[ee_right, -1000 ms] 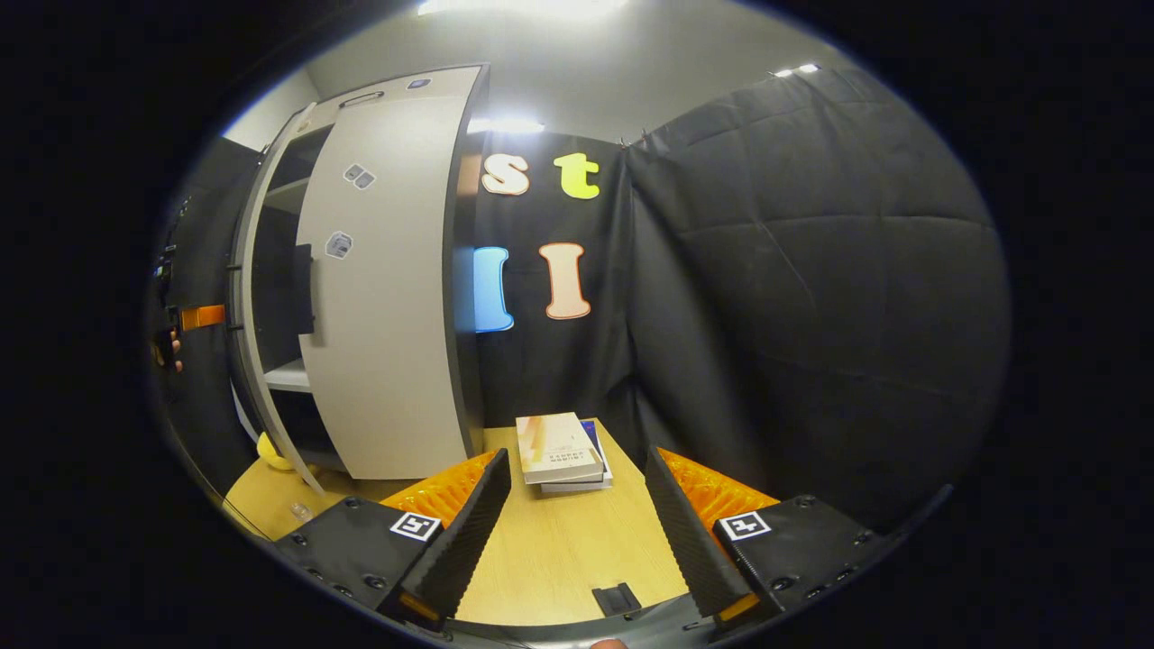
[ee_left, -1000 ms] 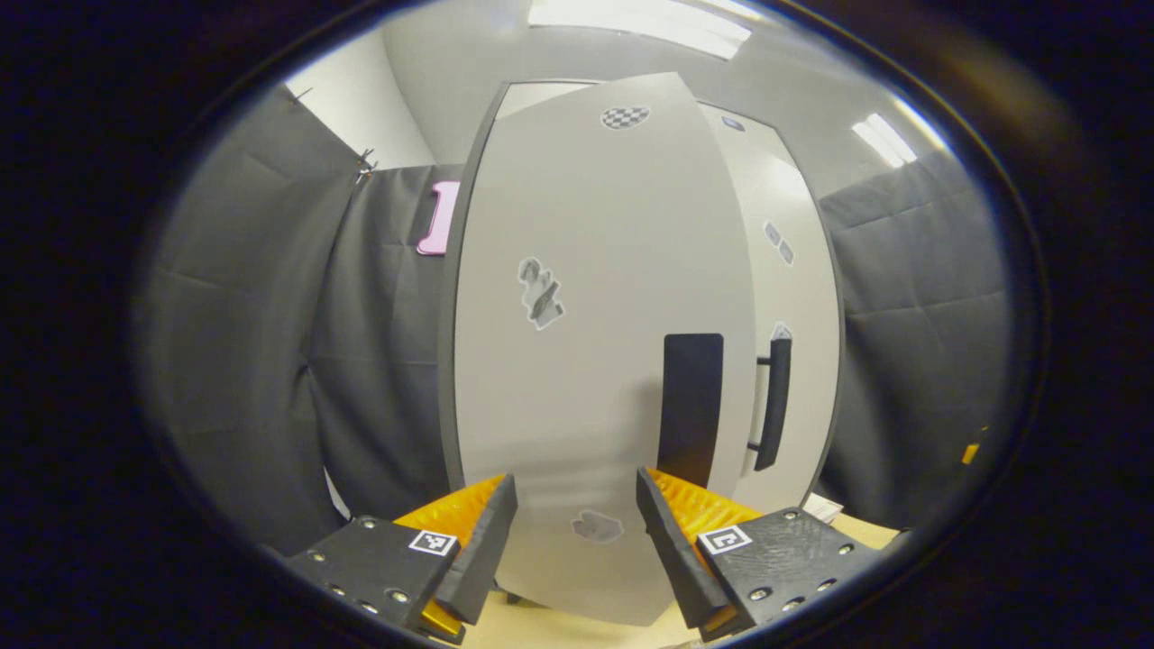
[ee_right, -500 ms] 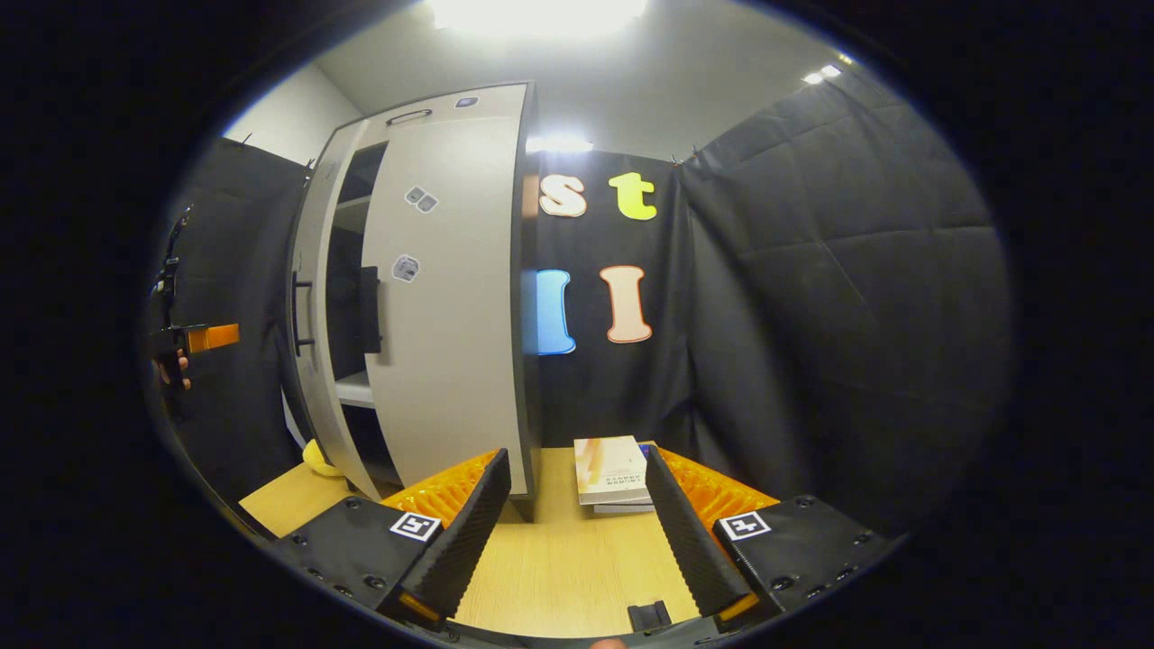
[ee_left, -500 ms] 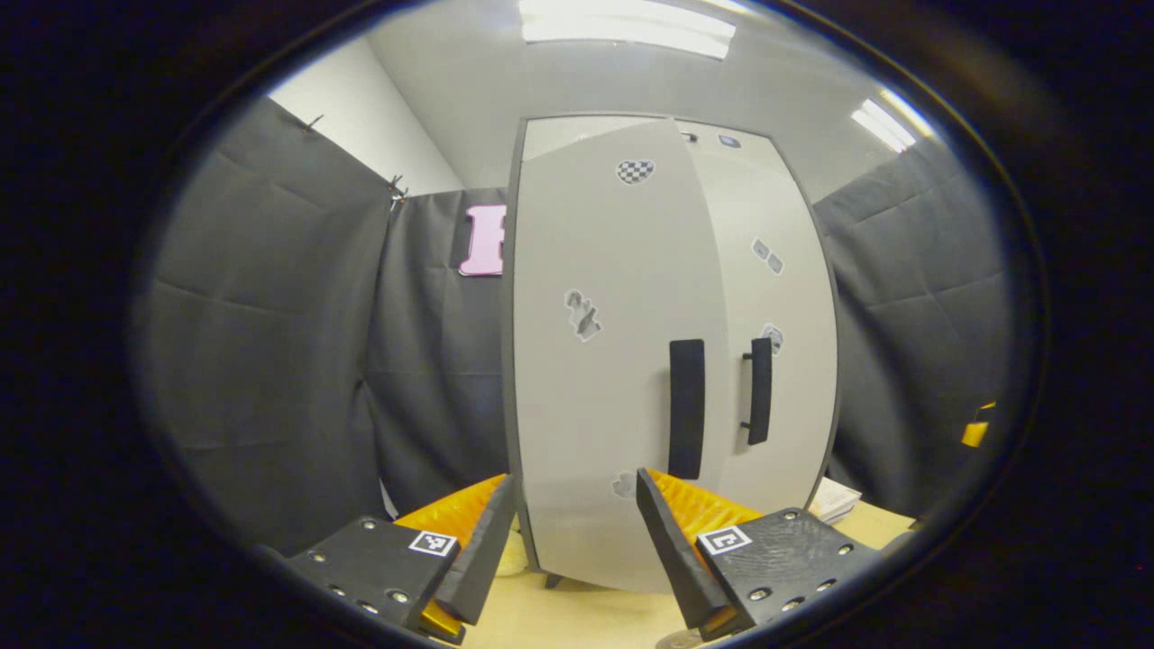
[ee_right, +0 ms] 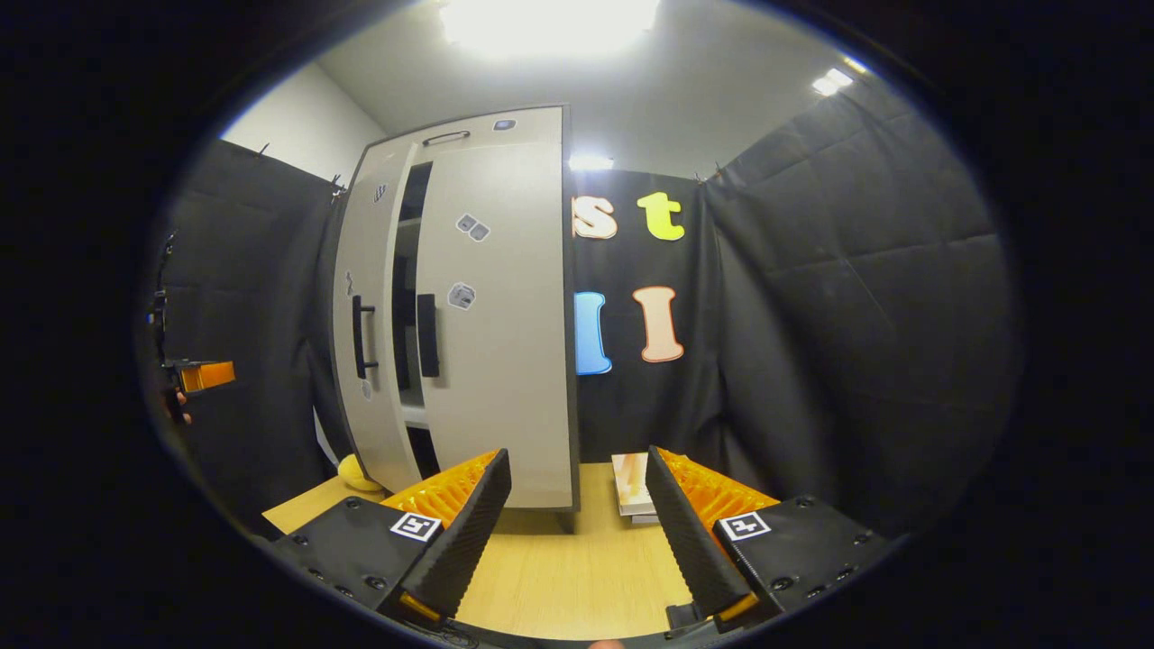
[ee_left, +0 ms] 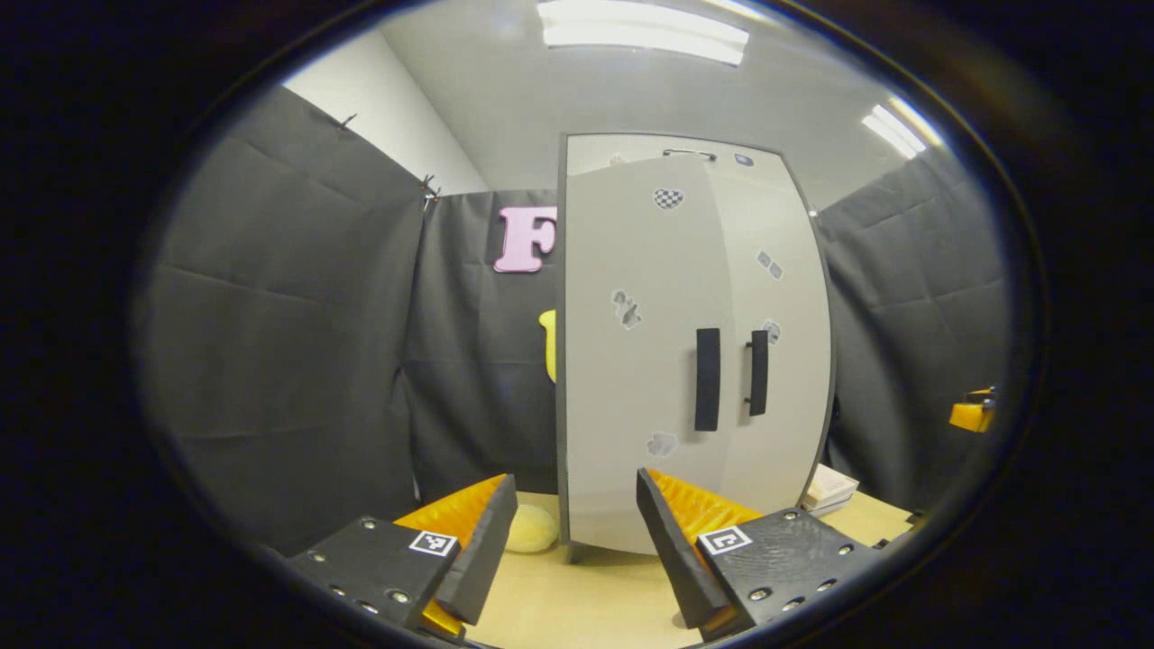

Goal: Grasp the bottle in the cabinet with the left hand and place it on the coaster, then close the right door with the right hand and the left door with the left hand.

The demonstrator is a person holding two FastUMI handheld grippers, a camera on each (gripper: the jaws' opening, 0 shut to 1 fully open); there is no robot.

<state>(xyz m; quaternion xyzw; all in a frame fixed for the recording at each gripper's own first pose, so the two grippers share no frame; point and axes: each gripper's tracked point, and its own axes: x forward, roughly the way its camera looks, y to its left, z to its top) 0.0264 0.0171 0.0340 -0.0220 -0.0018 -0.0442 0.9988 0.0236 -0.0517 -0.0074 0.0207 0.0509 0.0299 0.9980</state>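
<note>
The left gripper view faces the cabinet (ee_left: 694,361) almost head-on from low over the surface (ee_left: 577,604), standing back. The right gripper view sees that cabinet (ee_right: 469,315) obliquely from its right; both share its doors, perhaps the books too.

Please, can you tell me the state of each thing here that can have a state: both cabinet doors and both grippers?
Left door: nearly shut, a dark gap left beside the right door.
Right door: shut.
Left gripper: open, holding nothing.
Right gripper: open, holding nothing.
</note>
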